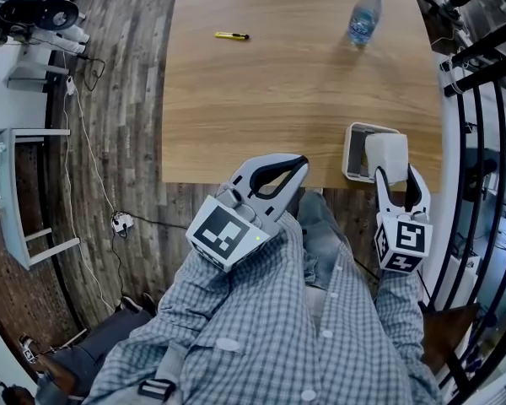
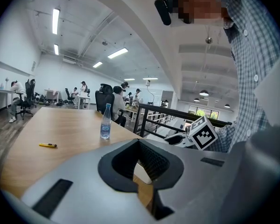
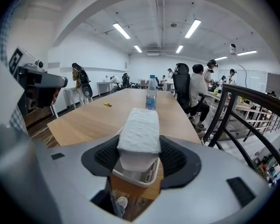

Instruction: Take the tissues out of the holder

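A white tissue pack (image 1: 387,153) stands upright in a pale holder (image 1: 352,152) at the table's near right corner. My right gripper (image 1: 396,175) is open just in front of it, one finger on each side of the pack's near end. In the right gripper view the tissue pack (image 3: 139,129) fills the gap between the dark pads (image 3: 175,160), with the holder's rim (image 3: 130,177) below; whether the pads touch it I cannot tell. My left gripper (image 1: 297,165) is shut and empty, held over the lap at the table's near edge, its tips (image 2: 147,183) closed.
On the wooden table (image 1: 278,99) a water bottle (image 1: 363,15) stands at the far right and a yellow cutter (image 1: 232,35) lies far left. A black railing (image 1: 489,57) runs close along the right side. Cables and a white rack lie on the floor at left.
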Available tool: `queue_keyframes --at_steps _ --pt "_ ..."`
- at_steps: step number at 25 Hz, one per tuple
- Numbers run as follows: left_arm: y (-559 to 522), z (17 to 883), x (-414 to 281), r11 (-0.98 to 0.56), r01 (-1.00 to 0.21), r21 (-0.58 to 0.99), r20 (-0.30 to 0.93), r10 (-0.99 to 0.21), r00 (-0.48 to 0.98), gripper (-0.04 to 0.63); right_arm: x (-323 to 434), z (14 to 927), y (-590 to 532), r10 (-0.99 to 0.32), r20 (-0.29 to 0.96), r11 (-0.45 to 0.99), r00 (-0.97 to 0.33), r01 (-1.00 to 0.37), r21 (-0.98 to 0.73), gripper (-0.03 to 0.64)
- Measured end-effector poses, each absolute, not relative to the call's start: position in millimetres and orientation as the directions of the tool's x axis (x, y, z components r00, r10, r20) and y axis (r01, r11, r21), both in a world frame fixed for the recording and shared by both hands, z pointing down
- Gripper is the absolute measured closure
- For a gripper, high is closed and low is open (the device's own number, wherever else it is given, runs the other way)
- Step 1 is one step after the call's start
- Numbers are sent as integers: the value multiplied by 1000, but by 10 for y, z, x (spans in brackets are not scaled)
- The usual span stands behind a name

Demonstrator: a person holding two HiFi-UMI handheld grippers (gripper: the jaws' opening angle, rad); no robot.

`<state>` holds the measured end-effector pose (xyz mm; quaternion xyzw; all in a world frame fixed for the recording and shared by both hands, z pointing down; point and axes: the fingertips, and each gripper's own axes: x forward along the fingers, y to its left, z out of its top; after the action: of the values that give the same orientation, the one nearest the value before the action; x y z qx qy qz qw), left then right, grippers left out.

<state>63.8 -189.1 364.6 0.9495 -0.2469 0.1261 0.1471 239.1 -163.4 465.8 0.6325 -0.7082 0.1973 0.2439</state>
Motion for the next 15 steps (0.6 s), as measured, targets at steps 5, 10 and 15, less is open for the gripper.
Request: queue_keyframes --at_steps 5,10,15 --pt "-1880 3565 554 -833 -522 183 300 -458 837 594 2326 4462 -1625 -827 556 140 -85 -988 58 356" --pt "-1835 3478 500 -839 -520 164 267 -469 842 595 2222 4255 -1597 -843 528 165 -101 -983 76 356" --pt "-1786 3381 471 -845 -518 136 247 -477 843 595 2145 4038 -1583 -870 480 186 -115 -977 103 356"
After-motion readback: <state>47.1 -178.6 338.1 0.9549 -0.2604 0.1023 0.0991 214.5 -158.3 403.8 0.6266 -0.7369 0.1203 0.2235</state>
